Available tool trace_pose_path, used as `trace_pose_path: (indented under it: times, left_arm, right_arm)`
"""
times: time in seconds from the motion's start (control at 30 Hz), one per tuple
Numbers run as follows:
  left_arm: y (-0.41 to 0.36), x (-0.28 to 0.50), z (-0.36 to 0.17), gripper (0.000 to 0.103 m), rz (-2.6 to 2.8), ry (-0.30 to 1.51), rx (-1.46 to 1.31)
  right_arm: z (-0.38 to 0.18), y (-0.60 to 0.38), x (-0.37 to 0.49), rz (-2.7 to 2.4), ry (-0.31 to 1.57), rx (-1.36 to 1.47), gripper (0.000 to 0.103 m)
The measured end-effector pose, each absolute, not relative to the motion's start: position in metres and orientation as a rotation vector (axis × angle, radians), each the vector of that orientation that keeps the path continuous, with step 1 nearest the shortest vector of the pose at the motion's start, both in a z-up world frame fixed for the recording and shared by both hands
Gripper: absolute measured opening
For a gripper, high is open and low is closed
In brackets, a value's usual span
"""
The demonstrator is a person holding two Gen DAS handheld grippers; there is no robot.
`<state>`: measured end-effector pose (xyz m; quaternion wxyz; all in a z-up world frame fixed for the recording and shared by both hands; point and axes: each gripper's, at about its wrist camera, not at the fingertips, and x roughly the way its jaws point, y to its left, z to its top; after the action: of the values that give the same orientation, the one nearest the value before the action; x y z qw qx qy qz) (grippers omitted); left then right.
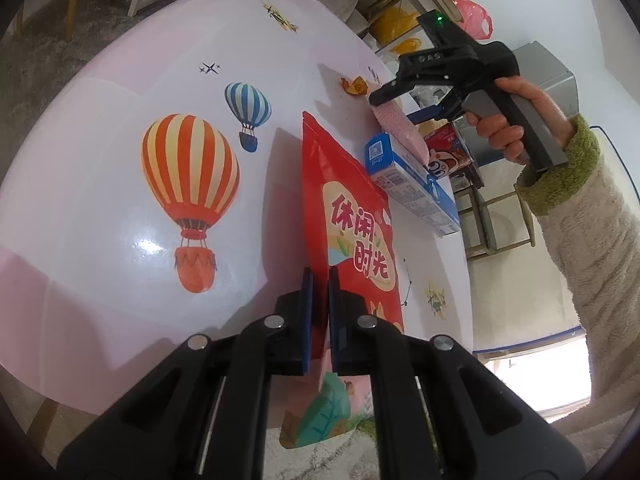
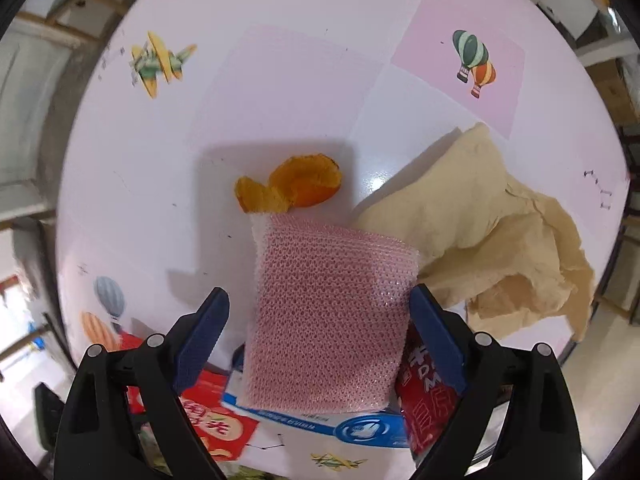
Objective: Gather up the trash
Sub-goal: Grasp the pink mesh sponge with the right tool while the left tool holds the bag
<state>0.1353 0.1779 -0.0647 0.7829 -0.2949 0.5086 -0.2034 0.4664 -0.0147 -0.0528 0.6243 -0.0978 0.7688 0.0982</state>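
Right now the right gripper (image 2: 320, 320) points steeply down with its jaws spread wide around a pink mesh sponge (image 2: 328, 312); the far finger seems to touch the sponge's edge and the near one stands clear, so I would not call it a grip. Taking the sponge as the landmark, an orange peel (image 2: 296, 188) lies just beyond its far end, a crumpled tan paper (image 2: 500, 232) spreads out beside it, a blue and white carton (image 2: 320, 424) lies under its near end, and a red can (image 2: 424, 412) stands close against the carton. Further off from the sponge, the left gripper (image 1: 319, 312) has its jaws pressed together on the edge of a red snack bag (image 1: 352, 216), which stands on edge on the table (image 1: 120, 80) next to the carton. Judging from this, collection is at an early stage: the peel, paper, carton and can all remain on the table, and no bin is in view.
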Motion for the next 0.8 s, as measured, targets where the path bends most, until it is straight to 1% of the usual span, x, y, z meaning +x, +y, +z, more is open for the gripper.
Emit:
trace_pose_path:
  times: [0.2, 0.4, 0.43, 0.47, 0.5, 0.6, 0.8]
  left_arm:
    - [0.179, 0.135, -0.061, 0.005, -0.443, 1.083, -0.645]
    - [0.175, 0.136, -0.062, 0.005, -0.449, 1.084, -0.663]
    - [0.175, 0.138, -0.062, 0.005, -0.449, 1.086, -0.670]
    - [0.174, 0.138, -0.061, 0.005, -0.451, 1.082, -0.670]
    - [0.173, 0.138, -0.057, 0.005, -0.453, 1.071, -0.664]
    - [0.170, 0.136, -0.049, 0.005, -0.460, 1.051, -0.650]
    - [0.167, 0.125, -0.031, 0.005, -0.459, 1.014, -0.638]
  right_arm:
    - [-0.056, -0.006, 0.462, 0.207, 1.764, -0.298, 0.089]
    - [-0.077, -0.006, 0.461, 0.165, 1.797, -0.320, 0.089]
    - [-0.079, -0.004, 0.460, 0.162, 1.793, -0.320, 0.088]
    - [-0.080, -0.002, 0.459, 0.164, 1.788, -0.321, 0.084]
    - [-0.079, 0.000, 0.457, 0.168, 1.778, -0.325, 0.084]
    - [-0.068, 0.005, 0.452, 0.199, 1.748, -0.310, 0.081]
    - [-0.012, -0.002, 0.434, 0.276, 1.628, -0.190, 0.080]
